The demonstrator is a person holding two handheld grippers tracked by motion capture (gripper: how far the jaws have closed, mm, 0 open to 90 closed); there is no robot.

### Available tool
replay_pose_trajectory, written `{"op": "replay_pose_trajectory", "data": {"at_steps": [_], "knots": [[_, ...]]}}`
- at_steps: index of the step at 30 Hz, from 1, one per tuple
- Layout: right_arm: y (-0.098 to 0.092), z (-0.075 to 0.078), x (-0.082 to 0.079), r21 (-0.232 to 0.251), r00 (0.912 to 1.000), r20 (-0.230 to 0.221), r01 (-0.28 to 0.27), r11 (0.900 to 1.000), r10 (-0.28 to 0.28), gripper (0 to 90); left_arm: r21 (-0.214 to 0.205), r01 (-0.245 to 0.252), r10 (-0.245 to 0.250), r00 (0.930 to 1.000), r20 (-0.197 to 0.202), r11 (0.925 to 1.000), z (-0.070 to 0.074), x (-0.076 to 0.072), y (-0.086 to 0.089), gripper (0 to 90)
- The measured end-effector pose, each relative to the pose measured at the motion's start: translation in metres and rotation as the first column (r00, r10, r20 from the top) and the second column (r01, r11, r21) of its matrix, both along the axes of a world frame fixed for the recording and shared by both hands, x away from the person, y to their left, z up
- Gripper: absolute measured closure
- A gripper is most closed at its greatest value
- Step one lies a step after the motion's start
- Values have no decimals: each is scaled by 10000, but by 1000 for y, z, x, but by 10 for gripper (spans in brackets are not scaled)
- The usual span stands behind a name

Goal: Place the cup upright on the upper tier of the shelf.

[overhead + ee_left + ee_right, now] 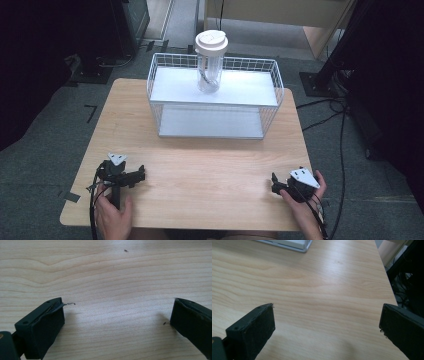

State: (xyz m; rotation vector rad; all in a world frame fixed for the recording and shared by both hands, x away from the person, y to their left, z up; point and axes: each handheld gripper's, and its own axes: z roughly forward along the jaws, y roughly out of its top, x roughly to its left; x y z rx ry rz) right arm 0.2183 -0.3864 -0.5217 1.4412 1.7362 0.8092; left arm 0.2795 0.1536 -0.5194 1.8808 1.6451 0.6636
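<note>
Bottle (211, 62) with white lid upright on top shelf of wire rack (215, 95) at desk's (200, 165) twelve o'clock, well apart from left gripper (141, 174) at seven and right gripper (274, 181) at five, both sets of fingers spread wide, holding nothing.

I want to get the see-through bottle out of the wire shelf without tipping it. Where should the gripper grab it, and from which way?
Probably the clear bottle is best gripped around its body just under the wide white lid, coming from above and the front. It stands upright on the top shelf of the white wire rack, whose low rim blocks a low sideways approach; the lid's overhang should stop slipping.
</note>
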Motion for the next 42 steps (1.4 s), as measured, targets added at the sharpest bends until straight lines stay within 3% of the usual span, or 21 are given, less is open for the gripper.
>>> {"op": "replay_pose_trajectory", "data": {"at_steps": [7,9,14,19,22,42], "knots": [[-14,-1,-8,-70,9982,-571,171,9998,-175,2,-2,-1,1,10000,4,10000,0,0,0,0],[-21,-2,-12,-196,9956,-912,206,9996,-223,2,1,1,-1,10000,2,10000,0,0,0,0],[-24,-4,-17,-415,9927,-1195,111,9991,-160,10,3,1,-1,10000,1,10000,0,0,0,0],[-29,-3,-19,522,9865,-1639,105,9986,-18,51,3,2,-2,10000,0,10000,0,0,0,0],[-35,-4,-20,1341,9781,-2080,298,9905,-13,48,12,15,-15,10000,-12,10000,0,0,0,0],[-35,-4,-24,1395,9754,-2179,-36,9902,343,26,2,1,-1,10000,-2,10000,0,0,0,0]]}}
